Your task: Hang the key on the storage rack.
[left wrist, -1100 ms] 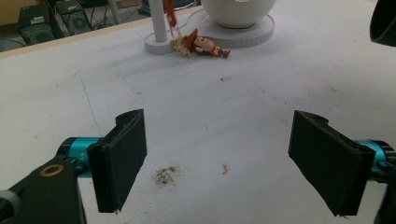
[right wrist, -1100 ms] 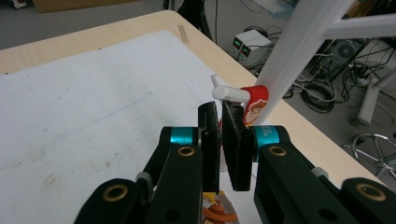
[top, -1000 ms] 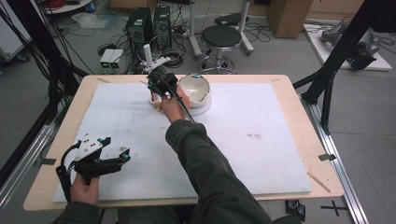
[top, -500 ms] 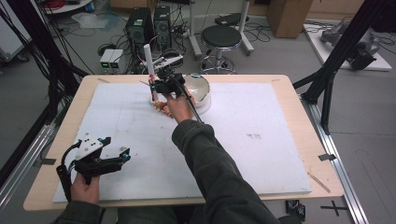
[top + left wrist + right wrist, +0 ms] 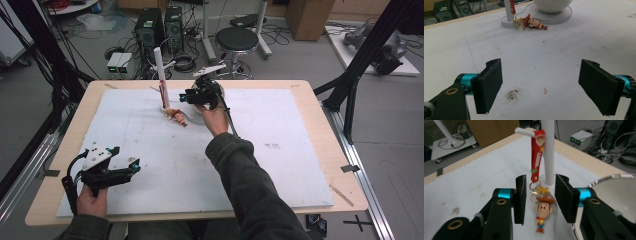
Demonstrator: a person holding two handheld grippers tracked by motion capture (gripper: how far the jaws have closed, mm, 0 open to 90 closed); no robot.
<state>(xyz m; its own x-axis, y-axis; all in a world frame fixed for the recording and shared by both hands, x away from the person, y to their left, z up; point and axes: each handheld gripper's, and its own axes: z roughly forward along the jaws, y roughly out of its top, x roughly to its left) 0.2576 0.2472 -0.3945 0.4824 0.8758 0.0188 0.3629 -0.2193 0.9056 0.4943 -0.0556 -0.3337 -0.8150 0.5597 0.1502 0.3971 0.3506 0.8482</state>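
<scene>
While the keychain hangs by its strap from the peg, the lines below fix this moment.

Keychain place: red strap (image 5: pixel 537 155) looped over the short peg (image 5: pixel 524 131) of the white post (image 5: pixel 160 75) at the far side of the table (image 5: pixel 310 150), left of centre; the cowboy figure (image 5: pixel 177 116) lies on the mat at the post's foot.
Long axis: strap runs straight down; figure lies flat toward the near side.
Right gripper (image 5: pixel 192 96): jaws partly spread and pinching nothing; in the right gripper view the ring and figure sit in the gap between the pads without touching them.
Left gripper (image 5: pixel 131 166): jaws spread wide and empty, at the near left corner, well apart from the keychain.
Nearer hand: right.
Change since 1 second ago: right gripper has drawn back rightward from the post, its jaws have just been opening, and the strap hangs free; left gripper has kept its place.
</scene>
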